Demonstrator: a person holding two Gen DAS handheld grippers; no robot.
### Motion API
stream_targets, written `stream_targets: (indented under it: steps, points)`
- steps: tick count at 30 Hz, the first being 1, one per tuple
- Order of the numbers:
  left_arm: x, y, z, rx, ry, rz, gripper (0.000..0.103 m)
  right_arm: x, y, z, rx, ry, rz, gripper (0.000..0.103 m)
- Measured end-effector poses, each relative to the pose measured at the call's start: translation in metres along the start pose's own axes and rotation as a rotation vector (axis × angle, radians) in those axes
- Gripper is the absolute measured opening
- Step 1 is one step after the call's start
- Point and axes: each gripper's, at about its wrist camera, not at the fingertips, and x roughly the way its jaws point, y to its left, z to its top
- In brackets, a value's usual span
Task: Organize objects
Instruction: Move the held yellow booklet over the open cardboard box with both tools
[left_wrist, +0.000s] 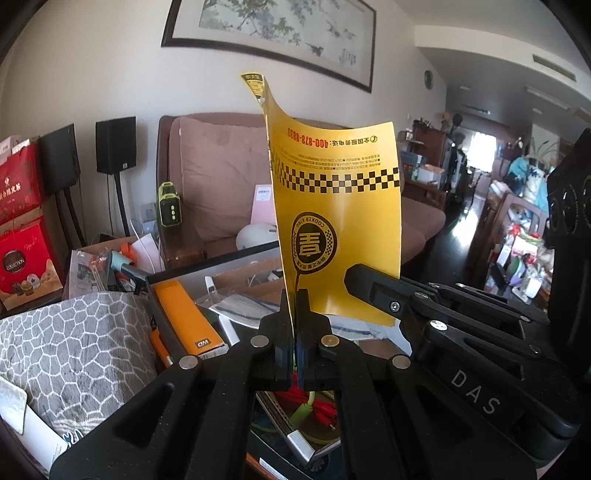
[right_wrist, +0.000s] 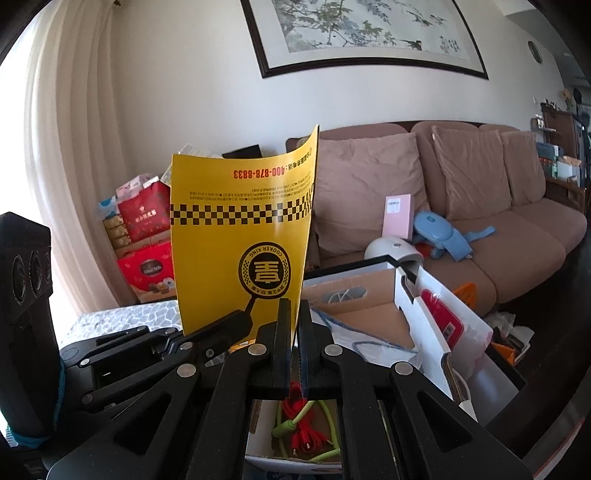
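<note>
Yellow Cooker King card (left_wrist: 332, 221), frame centre, upright, pinched along its lower edge by left hand-held gripper (left_wrist: 294, 306) and right hand-held gripper (right_wrist: 293, 314); mid-carry, apparently; next, probably a place among the clutter.

We're in a home, a lived-in living room. There's a long pinkish-brown sofa (right_wrist: 480, 229) against a pale wall, loose cushions (right_wrist: 365, 184) propped along its back. Above it hangs a wide framed ink painting (right_wrist: 369, 33) of branches and leaves. A white curtain (right_wrist: 66, 147) filters daylight on the left. Red gift boxes (right_wrist: 144, 221) are stacked in the corner, and black speakers (left_wrist: 116, 146) stand on posts beside them. Open cardboard boxes (right_wrist: 369, 295) full of household odds and ends crowd the foreground. Further off, the room opens onto cluttered wooden shelves (left_wrist: 428, 147).
</note>
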Motion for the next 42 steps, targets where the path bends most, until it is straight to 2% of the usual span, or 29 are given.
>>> stream_targets:
  steps: [42]
  points:
    - [0.032,0.008,-0.013,-0.033,0.182,0.026,0.001,0.031,-0.016,-0.015,0.062,0.179,-0.046,0.005]
